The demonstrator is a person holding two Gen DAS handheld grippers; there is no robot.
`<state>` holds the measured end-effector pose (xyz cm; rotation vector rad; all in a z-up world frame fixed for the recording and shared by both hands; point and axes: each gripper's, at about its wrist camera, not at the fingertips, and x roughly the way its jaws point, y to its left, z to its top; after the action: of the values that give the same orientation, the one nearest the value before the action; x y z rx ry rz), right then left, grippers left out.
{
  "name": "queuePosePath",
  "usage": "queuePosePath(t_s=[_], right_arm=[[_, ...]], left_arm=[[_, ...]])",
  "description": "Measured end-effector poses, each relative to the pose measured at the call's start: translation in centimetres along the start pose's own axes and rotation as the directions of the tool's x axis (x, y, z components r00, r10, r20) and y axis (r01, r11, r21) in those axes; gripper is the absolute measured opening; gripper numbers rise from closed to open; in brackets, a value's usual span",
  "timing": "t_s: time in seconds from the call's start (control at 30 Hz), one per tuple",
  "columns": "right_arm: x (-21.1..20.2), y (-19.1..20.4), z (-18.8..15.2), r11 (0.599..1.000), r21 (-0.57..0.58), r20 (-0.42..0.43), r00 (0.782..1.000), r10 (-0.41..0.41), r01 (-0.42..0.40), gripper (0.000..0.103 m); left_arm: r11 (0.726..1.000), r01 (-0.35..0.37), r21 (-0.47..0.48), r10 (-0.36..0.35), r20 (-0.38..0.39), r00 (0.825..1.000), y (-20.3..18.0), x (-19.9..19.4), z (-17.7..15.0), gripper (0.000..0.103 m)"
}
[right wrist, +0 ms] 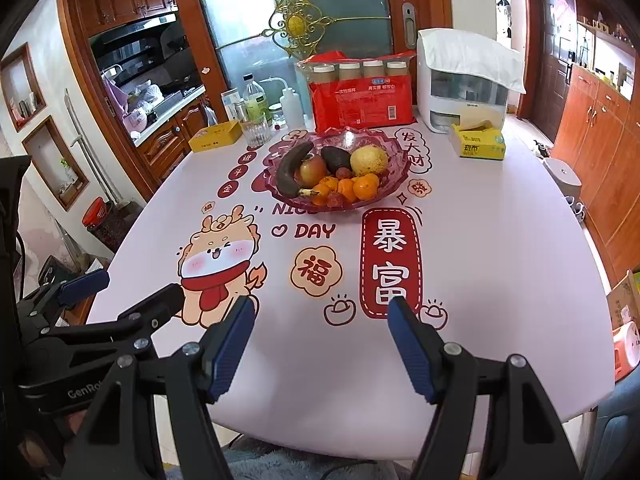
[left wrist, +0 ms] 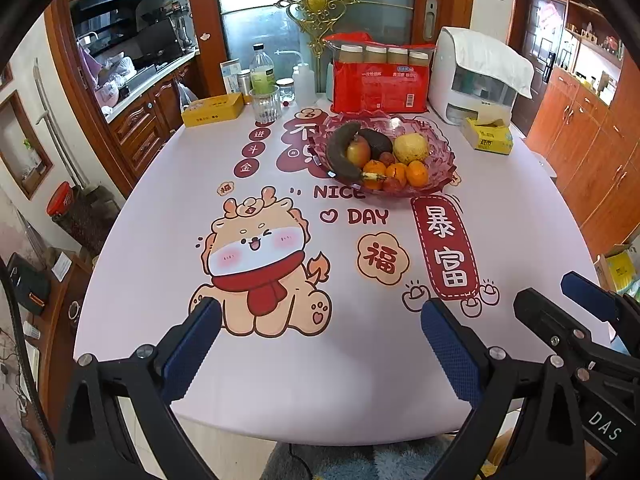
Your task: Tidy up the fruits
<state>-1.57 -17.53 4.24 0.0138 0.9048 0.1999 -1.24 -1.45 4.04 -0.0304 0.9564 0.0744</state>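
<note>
A purple glass bowl (left wrist: 442, 174) (right wrist: 398, 174) stands at the far middle of the table (left wrist: 360, 368) (right wrist: 500, 280). It holds a blackened banana (left wrist: 340, 154) (right wrist: 289, 171), an apple (left wrist: 358, 151) (right wrist: 313, 171), an avocado (left wrist: 379, 140) (right wrist: 335, 157), a big yellow fruit (left wrist: 411, 147) (right wrist: 369, 160), several tangerines (left wrist: 417, 173) (right wrist: 366, 187) and small reddish fruits (left wrist: 394, 185) (right wrist: 335, 200). My left gripper (left wrist: 320, 306) (right wrist: 140, 282) hangs open and empty over the near table edge. Just to its right, my right gripper (right wrist: 322, 304) (left wrist: 546, 286) is likewise open with nothing between its fingers. Both are far from the bowl.
Behind the bowl stand a red pack of cups (left wrist: 380, 80), a white appliance (left wrist: 472, 80), a yellow-green tissue box (left wrist: 486, 136), a yellow tin (left wrist: 214, 109), a glass (left wrist: 266, 104) and bottles (left wrist: 262, 68). Printed tablecloth lies between grippers and bowl. Wooden cabinets line both sides.
</note>
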Motion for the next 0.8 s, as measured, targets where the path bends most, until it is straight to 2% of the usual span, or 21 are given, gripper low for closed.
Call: queuePosePath(t_s=[0.8], right_arm=[[0.11,-0.33,0.02,1.000,0.002,-0.004,1.000,0.005,-0.005,0.070]], left_arm=[[1.000,0.006,0.005,-0.006,-0.015,1.000,-0.29,0.22,-0.34,0.099]])
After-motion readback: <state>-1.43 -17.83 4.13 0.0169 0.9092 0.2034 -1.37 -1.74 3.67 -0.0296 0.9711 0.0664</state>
